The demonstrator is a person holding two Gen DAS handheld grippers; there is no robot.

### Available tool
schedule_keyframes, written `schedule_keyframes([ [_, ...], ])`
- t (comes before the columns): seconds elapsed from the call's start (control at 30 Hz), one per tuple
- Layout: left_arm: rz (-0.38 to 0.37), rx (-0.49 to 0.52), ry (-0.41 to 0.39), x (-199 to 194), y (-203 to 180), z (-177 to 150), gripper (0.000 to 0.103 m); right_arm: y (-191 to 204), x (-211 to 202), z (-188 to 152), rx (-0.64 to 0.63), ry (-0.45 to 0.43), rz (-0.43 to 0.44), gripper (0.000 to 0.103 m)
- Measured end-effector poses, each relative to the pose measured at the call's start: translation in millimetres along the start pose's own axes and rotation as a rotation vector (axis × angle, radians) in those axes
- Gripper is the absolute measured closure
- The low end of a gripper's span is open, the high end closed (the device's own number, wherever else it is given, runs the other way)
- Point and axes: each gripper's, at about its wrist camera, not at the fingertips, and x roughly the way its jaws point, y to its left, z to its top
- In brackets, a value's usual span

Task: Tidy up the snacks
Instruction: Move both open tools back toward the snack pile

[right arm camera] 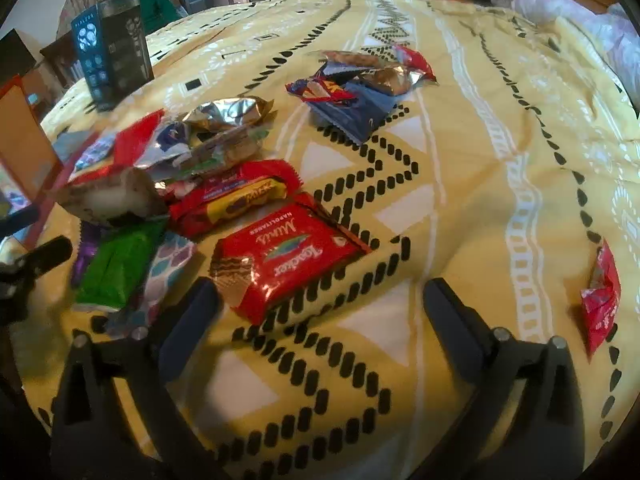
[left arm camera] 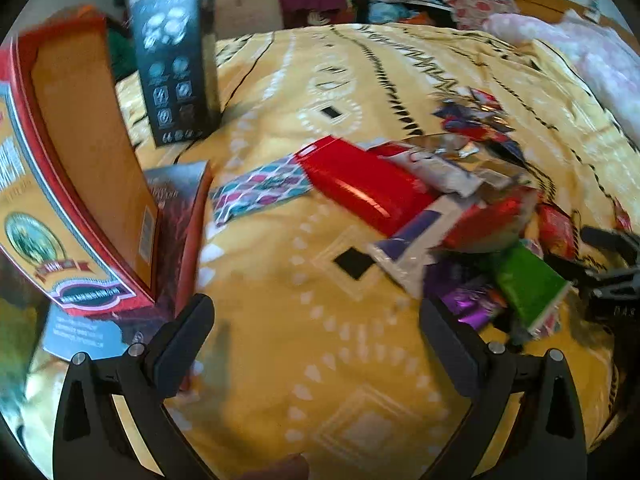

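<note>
Both grippers, left gripper [left arm camera: 316, 344] and right gripper [right arm camera: 320, 312], tilt downward over the bedspread [right arm camera: 500, 184], jaws spread, empty.

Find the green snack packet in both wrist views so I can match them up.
Left wrist: green snack packet lies lower right, at the near edge of the snack pile, just beyond the right finger.
Right wrist: green snack packet lies lower left, beside the red wafer pack.
Shared landmark: the dark upright box stands upper left in both.
</note>
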Motion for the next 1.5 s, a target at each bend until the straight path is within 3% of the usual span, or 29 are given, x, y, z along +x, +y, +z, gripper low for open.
schedule_keyframes([
  [0.13, 0.018, -0.060, 0.037, 13, 8, 1, 0.000, -4, 5, 1, 0.005, -0.004, 0.011, 0.000],
  [0.63, 0.003, -0.052, 0.070, 27, 0, 6, 0.000, -5, 6, -1, -0.006, -0.033, 0.017, 0.000],
  [0.83, -0.024, -0.021, 0.056, 29, -9, 7, 0.001, -6, 6, 0, -0.005, -0.038, 0.018, 0.000],
  [1.5, -0.004, -0.023, 0.014, 33, -11, 1, 0.000, -6, 8, 0, -0.006, -0.036, 0.015, 0.000],
])
